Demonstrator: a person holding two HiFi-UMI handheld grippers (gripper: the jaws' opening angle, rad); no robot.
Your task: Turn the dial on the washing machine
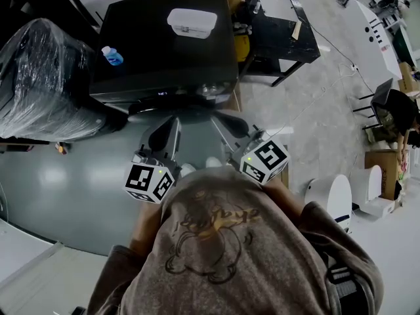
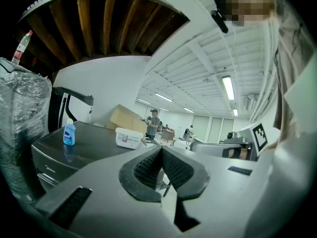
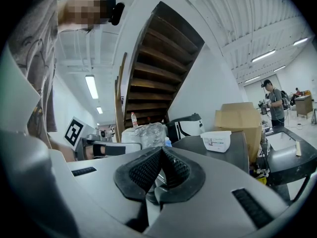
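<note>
The dark grey, flat-topped washing machine (image 1: 164,51) stands at the top centre of the head view, its front control strip facing the person. On that strip a small lit display glows near the middle. A pale round shape at the strip's right end (image 1: 211,89) may be the dial, though it is too small to be sure. Neither gripper touches the machine.

On the lid lie a white rectangular plastic tub (image 1: 191,23), toward the back, and a small blue bottle with a white cap (image 1: 112,56), near the left edge.

The left gripper (image 1: 172,122) is held low in front of the person's chest and points toward the machine's front. In the left gripper view its ribbed black pads (image 2: 148,168) meet at the tips with nothing between them. The right gripper (image 1: 228,121) is beside it, also aimed at the front panel and short of it. Its jaws are pressed together and empty in the right gripper view (image 3: 161,152). Each gripper carries a black-and-white marker cube close to the person's brown printed shirt (image 1: 216,241).

A bulky object wrapped in clear plastic film (image 1: 39,77) sits to the left of the machine. A brown cardboard box (image 3: 237,118) stands behind it.
</note>
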